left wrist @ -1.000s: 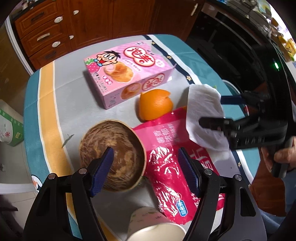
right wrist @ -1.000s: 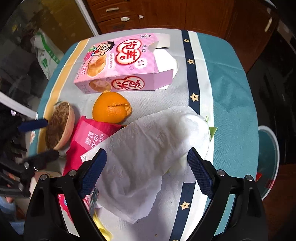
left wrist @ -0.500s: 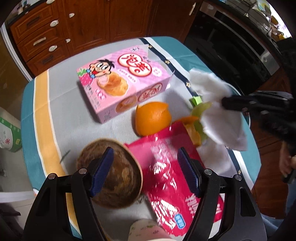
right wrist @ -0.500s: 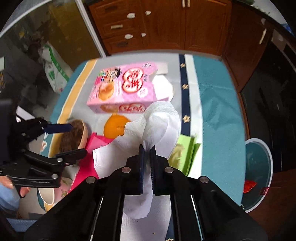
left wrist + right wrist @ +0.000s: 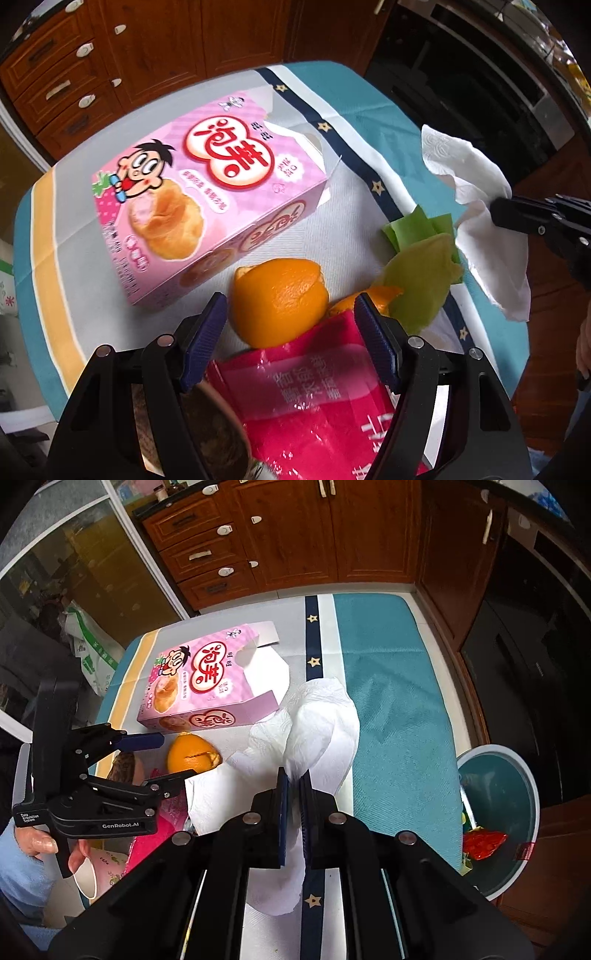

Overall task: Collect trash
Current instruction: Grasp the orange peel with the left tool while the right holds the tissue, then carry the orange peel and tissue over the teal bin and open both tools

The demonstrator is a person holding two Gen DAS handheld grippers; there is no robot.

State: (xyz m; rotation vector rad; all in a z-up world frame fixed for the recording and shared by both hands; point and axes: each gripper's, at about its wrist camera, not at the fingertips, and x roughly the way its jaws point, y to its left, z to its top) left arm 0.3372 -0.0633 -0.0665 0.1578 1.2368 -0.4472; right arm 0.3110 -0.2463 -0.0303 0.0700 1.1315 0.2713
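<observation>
My right gripper (image 5: 294, 779) is shut on a white paper napkin (image 5: 321, 723) and holds it lifted above the table; the napkin also hangs at the right in the left wrist view (image 5: 480, 206). My left gripper (image 5: 291, 328) is open and empty, just above an orange peel (image 5: 280, 299) and a red plastic wrapper (image 5: 314, 406). A pink snack box (image 5: 207, 195) lies behind them. Green peel pieces (image 5: 421, 273) lie to the right. A brown coconut shell (image 5: 207, 435) sits under the left finger.
A teal trash bin (image 5: 498, 812) with red rubbish stands on the floor beside the table's right edge. A paper cup (image 5: 99, 871) sits at the table's near left. Wooden cabinets (image 5: 295, 535) stand behind the table.
My right gripper closed on the napkin and lifted it off the table, uncovering the green peel. My left gripper moved forward from the coconut shell toward the orange peel.
</observation>
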